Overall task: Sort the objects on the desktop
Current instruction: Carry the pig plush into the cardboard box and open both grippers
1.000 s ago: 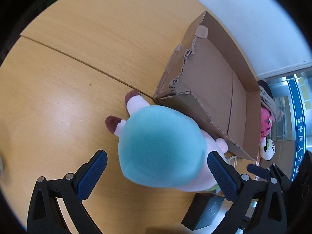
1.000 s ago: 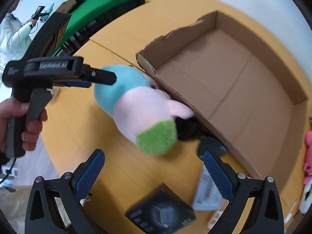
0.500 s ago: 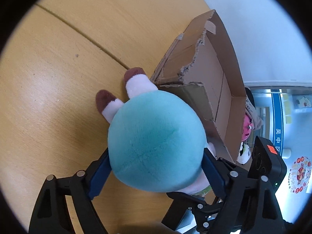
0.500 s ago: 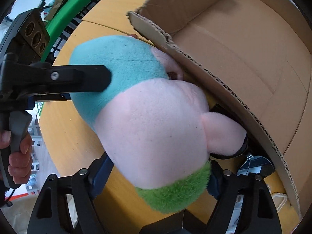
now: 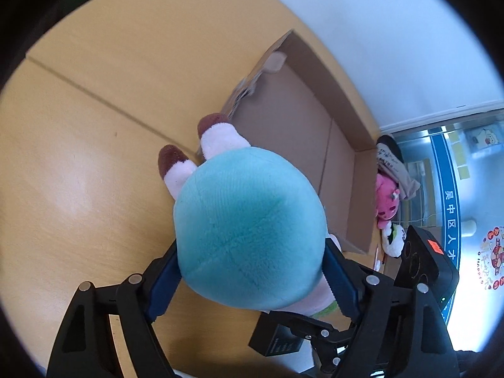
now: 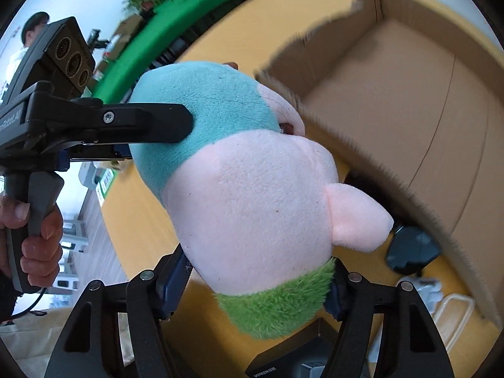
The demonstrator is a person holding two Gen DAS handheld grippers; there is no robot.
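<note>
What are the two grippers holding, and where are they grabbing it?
Both hold the plush toy. The left gripper squeezes its teal end; the right gripper squeezes the pink part by the green tuft. Both have just been closing on it.

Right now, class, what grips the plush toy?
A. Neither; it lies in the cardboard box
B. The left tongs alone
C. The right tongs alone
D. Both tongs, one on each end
D: the left tongs squeeze the plush toy at its teal end, and the right tongs clamp its pink-and-green end.
</note>
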